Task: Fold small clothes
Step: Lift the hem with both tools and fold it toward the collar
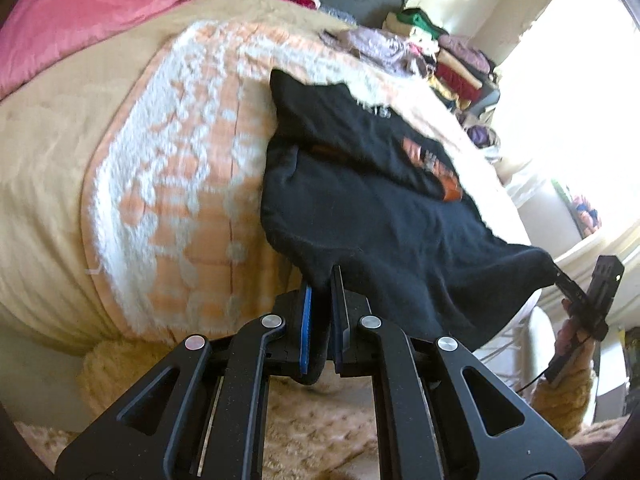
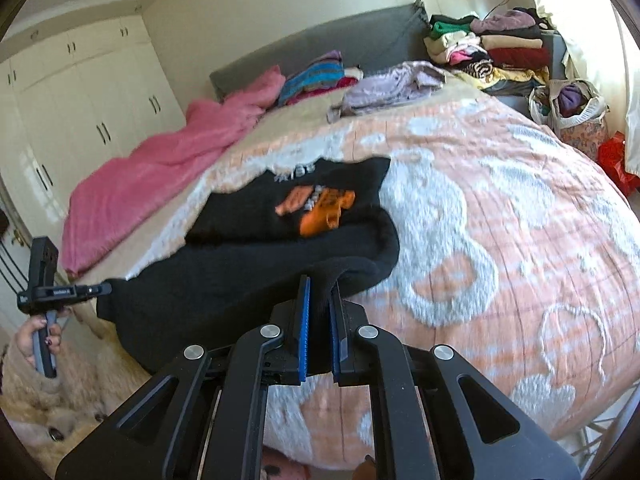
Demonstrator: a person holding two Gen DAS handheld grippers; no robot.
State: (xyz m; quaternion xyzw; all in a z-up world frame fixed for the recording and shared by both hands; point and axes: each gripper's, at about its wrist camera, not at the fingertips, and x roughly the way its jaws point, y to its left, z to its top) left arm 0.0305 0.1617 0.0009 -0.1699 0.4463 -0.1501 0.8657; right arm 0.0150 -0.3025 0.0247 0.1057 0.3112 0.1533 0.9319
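A small black garment with an orange print lies on the orange-and-white blanket, its near hem lifted off the bed. My left gripper is shut on one corner of the hem. My right gripper is shut on the other corner. The hem hangs stretched between them. The right gripper also shows in the left wrist view, and the left gripper in the right wrist view.
A pink blanket lies at the far left of the bed. Folded clothes and a lilac garment sit near the grey headboard. A clothes pile and bag stand at the right. White wardrobes line the left wall.
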